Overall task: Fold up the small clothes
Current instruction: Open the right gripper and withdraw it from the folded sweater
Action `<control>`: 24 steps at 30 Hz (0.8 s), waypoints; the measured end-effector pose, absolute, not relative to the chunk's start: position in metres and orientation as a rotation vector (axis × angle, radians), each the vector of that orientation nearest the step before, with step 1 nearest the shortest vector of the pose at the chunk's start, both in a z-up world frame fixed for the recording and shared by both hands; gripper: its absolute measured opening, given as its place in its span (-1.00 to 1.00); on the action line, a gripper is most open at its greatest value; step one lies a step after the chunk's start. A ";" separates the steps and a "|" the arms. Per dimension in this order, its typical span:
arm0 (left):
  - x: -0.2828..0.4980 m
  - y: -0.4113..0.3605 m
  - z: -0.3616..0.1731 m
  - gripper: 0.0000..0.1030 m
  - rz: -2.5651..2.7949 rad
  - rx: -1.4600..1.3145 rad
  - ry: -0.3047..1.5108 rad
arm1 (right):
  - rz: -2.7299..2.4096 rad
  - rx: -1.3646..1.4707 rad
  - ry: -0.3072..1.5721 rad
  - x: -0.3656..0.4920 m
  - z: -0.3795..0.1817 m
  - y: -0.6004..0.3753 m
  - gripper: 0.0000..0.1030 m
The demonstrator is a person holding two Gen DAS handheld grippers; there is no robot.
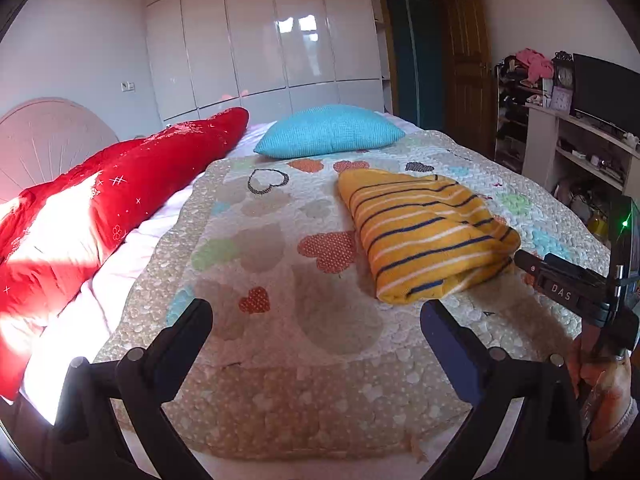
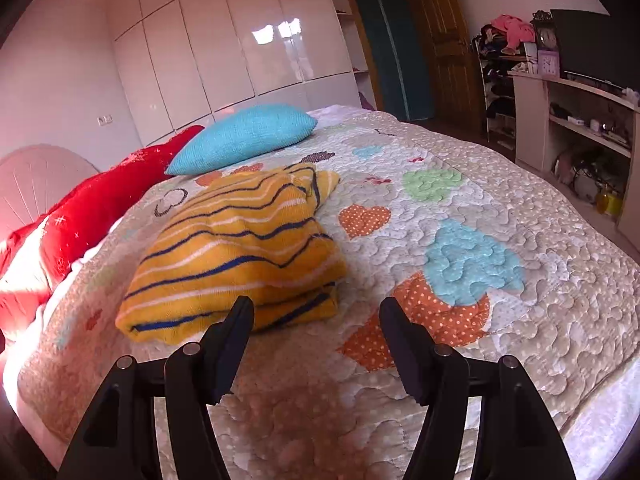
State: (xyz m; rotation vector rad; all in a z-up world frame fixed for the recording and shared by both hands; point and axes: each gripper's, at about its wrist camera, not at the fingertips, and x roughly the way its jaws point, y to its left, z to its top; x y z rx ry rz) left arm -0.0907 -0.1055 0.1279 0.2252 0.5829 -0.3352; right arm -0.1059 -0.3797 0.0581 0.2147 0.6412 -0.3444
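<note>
A yellow garment with navy and white stripes point(image 1: 424, 236) lies folded into a thick bundle on the heart-patterned quilt point(image 1: 280, 360); it also shows in the right wrist view point(image 2: 236, 256). My left gripper point(image 1: 316, 312) is open and empty, hovering over the quilt to the left of the bundle's near edge. My right gripper point(image 2: 316, 312) is open and empty, just in front of the bundle's near right corner, with its left finger point(image 2: 236, 328) overlapping that edge in view. The right gripper's body shows at the right of the left wrist view point(image 1: 568, 288), close beside the bundle.
A turquoise pillow point(image 1: 332, 130) and a long red cushion point(image 1: 100, 208) lie at the head of the bed. White wardrobes point(image 1: 260, 32) stand behind. A shelf unit with a television point(image 1: 600, 92) and clutter stands to the right, past the bed's edge.
</note>
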 end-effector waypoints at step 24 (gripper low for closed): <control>-0.078 -0.114 0.089 1.00 -0.229 0.286 0.786 | -0.342 0.072 0.700 -0.097 0.041 -0.355 0.44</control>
